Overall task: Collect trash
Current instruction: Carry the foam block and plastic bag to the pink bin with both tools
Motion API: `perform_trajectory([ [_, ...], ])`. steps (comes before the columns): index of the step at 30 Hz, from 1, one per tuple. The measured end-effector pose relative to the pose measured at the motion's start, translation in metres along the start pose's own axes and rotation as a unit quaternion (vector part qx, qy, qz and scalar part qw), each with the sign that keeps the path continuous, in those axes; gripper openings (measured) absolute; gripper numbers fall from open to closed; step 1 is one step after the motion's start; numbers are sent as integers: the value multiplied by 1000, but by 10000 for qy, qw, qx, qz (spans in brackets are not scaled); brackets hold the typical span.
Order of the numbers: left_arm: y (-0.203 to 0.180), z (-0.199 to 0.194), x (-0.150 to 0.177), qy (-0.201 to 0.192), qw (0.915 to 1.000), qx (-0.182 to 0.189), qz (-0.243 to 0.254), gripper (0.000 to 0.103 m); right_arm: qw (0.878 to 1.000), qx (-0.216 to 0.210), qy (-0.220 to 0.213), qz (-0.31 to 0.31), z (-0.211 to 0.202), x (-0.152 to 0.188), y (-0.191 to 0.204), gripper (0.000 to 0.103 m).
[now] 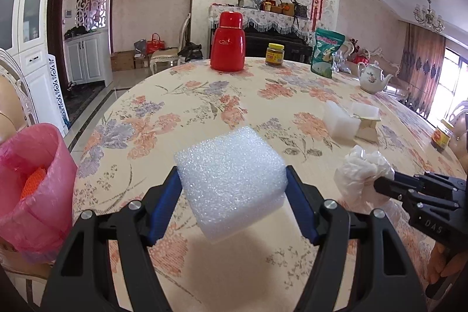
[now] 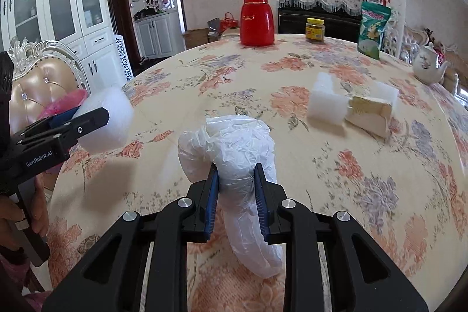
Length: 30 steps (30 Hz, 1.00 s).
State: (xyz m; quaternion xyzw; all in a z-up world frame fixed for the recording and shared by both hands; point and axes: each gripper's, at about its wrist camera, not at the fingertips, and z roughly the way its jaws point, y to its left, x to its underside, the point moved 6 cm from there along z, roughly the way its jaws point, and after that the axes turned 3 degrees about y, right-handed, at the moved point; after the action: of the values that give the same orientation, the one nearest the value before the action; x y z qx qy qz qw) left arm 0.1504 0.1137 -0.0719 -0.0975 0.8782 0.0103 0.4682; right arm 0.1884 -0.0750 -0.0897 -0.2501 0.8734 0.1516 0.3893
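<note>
My left gripper is shut on a white foam block and holds it above the floral table; it also shows at the left of the right wrist view. My right gripper is shut on a crumpled white plastic bag, held just over the table; the bag also shows in the left wrist view. A bin with a pink liner stands at the table's left edge. More white foam pieces and a torn cardboard piece lie further back on the table.
A red thermos, a yellow-lidded jar, a green snack bag and a white teapot stand along the far side of the table. Another jar stands at the right edge. A padded chair stands at left.
</note>
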Motion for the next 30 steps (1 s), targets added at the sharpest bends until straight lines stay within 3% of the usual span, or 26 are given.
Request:
perform_trajectory([
  [12, -18, 12, 15, 206, 9985, 445, 229, 68, 9996, 44, 197, 190, 3, 12, -8, 29],
  [15, -20, 14, 15, 254, 9981, 493, 267, 69, 9994, 61, 233, 265, 4, 14, -11, 41],
  [17, -21, 17, 18, 371, 9973, 565, 285, 69, 9992, 126, 204, 319, 3, 13, -13, 58],
  [22, -22, 23, 24, 582, 9964, 560, 273, 70, 9990, 146, 230, 349, 6, 13, -13, 58],
  [25, -20, 24, 28, 698, 9960, 504, 222, 69, 9989, 143, 335, 311, 12, 16, -12, 56],
  [26, -19, 23, 29, 714, 9960, 505, 184, 69, 9988, 134, 366, 302, 14, 16, -12, 38],
  [27, -18, 21, 30, 685, 9963, 494, 159, 69, 9988, 106, 382, 290, 15, 17, -10, 29],
  [30, -15, 10, 29, 495, 9979, 402, 132, 68, 9992, 139, 282, 259, 12, 17, -7, 24],
])
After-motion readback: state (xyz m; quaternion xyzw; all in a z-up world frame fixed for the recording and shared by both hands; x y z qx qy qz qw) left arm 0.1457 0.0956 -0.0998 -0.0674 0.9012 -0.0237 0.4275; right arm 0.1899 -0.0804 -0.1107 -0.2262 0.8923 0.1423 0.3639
